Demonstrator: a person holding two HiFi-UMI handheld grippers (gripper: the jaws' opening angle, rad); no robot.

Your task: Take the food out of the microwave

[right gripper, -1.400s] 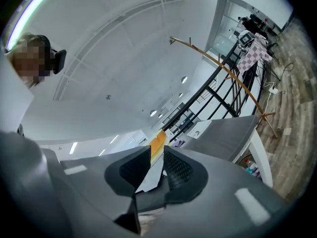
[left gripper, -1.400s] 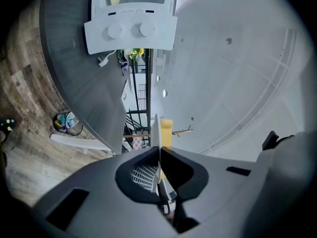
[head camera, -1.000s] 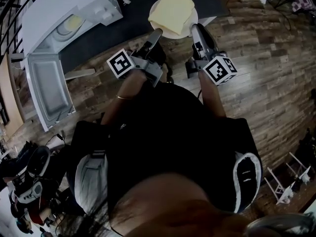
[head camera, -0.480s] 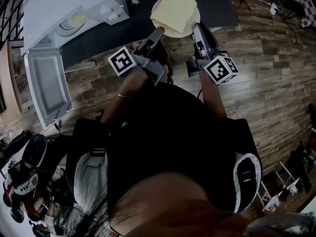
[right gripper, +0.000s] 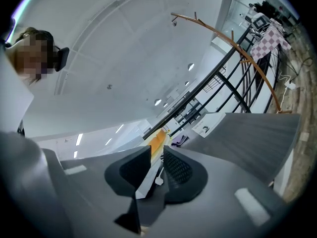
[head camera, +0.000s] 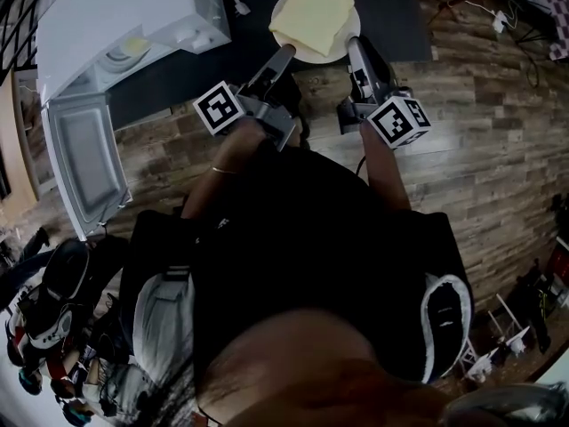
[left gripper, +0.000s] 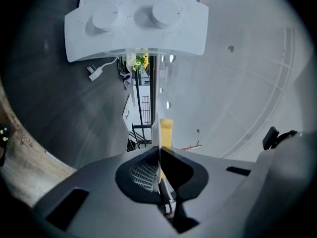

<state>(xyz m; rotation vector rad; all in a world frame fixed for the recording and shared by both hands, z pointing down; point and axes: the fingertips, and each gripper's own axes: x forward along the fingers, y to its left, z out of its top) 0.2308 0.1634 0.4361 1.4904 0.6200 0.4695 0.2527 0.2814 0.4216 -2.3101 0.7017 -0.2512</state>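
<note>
Top centre of the head view, the plate [head camera: 348,30] of bread [head camera: 313,12] is out of the microwave [head camera: 124,16] (upper left) and over the dark worktop [head camera: 396,12]. The left tongs [head camera: 286,53] and right tongs [head camera: 353,43] are each pinched tight on its thin rim. My worry is that skinny edge grip: if one side dips or slips, the plate tilts and the bread slides off.

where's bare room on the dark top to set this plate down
The dark grey tabletop is bare between the white microwave and the round white plate of yellow food, and right of the plate. Left is crowded: the microwave and its open door.
</note>
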